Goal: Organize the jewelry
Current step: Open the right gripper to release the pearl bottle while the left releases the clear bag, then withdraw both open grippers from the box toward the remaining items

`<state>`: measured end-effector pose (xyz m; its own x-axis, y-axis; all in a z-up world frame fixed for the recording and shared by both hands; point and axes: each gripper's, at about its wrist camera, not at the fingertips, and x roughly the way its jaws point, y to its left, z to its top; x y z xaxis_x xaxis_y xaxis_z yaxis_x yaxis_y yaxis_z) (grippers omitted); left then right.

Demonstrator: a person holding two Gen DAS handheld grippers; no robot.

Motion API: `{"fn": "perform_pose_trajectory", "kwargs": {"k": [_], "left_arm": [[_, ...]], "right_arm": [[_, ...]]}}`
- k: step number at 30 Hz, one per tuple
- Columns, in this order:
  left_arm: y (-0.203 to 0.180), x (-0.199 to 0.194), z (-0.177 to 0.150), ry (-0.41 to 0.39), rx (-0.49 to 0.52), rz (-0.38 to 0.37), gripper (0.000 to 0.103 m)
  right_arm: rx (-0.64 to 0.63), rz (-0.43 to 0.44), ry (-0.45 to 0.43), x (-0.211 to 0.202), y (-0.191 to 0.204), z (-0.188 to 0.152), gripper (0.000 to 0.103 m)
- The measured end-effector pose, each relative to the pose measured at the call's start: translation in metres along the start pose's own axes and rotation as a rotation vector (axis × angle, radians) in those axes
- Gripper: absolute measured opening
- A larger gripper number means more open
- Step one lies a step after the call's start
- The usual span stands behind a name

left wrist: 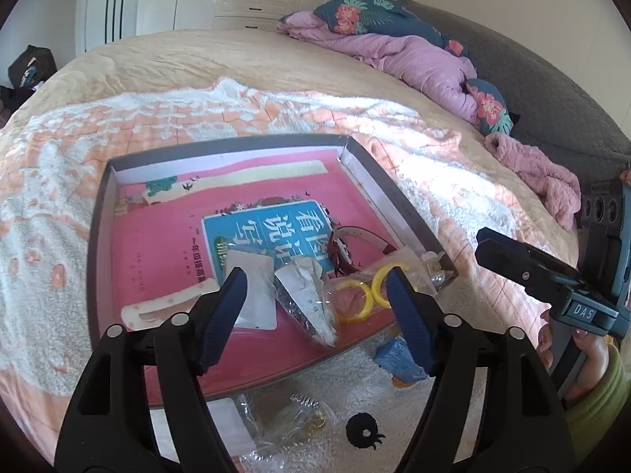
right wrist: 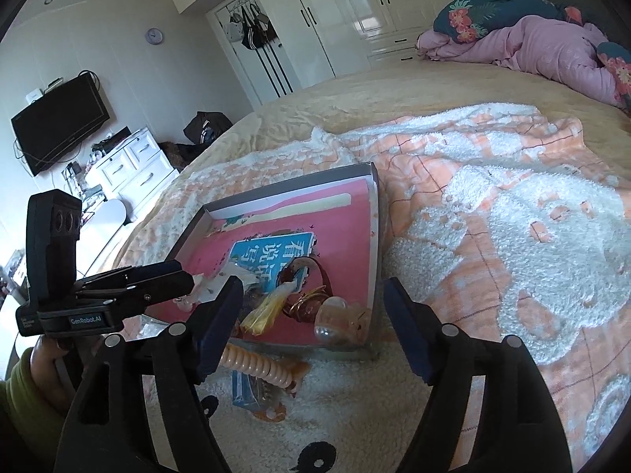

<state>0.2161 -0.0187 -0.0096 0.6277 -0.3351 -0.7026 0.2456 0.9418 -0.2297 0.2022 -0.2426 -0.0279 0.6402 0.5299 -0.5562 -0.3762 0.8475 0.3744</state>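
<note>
Left gripper (left wrist: 315,295) jaws released above tray (left wrist: 394,193), right gripper (right wrist: 311,307) jaws released

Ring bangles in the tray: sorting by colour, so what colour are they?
Yellow; the ring bangles show best in the left wrist view.

We are in a home bedroom: a wide bed (right wrist: 394,90) spreads ahead of the tongs, a rumpled pink quilt (right wrist: 552,47) at its far right, white wardrobes (right wrist: 347,12) behind, and a wall-mounted television (right wrist: 59,122) above a white dresser (right wrist: 130,165) off left.
</note>
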Motion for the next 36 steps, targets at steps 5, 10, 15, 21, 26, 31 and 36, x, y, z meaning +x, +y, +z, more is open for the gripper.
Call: {"fn": "perform_pose_trajectory", "kwargs": {"k": [5,10,15,21,26,31,36], "left_arm": [[0.006,-0.019,0.004,-0.05,-0.024,0.028,0.091],[0.018,-0.038,0.005,-0.086,-0.058,0.041,0.093],[0.027,-0.055,0.005,-0.115,-0.089,0.053,0.093],[0.034,-0.074,0.003,-0.142,-0.109,0.066,0.093],[0.036,-0.089,-0.001,-0.167,-0.112,0.082,0.093],[0.037,-0.101,-0.005,-0.179,-0.12,0.086,0.093],[0.037,-0.111,-0.011,-0.188,-0.126,0.092,0.093]], "right_arm": [[0.01,0.004,-0.017,-0.006,0.001,0.0,0.078],[0.008,0.012,-0.039,-0.015,0.007,0.001,0.084],[-0.006,0.017,-0.057,-0.024,0.014,0.002,0.086],[-0.017,0.025,-0.07,-0.033,0.022,0.002,0.088],[-0.033,0.035,-0.076,-0.04,0.032,0.001,0.089],[-0.052,0.04,-0.085,-0.046,0.042,0.001,0.089],[-0.066,0.047,-0.09,-0.052,0.05,-0.001,0.09]]}}
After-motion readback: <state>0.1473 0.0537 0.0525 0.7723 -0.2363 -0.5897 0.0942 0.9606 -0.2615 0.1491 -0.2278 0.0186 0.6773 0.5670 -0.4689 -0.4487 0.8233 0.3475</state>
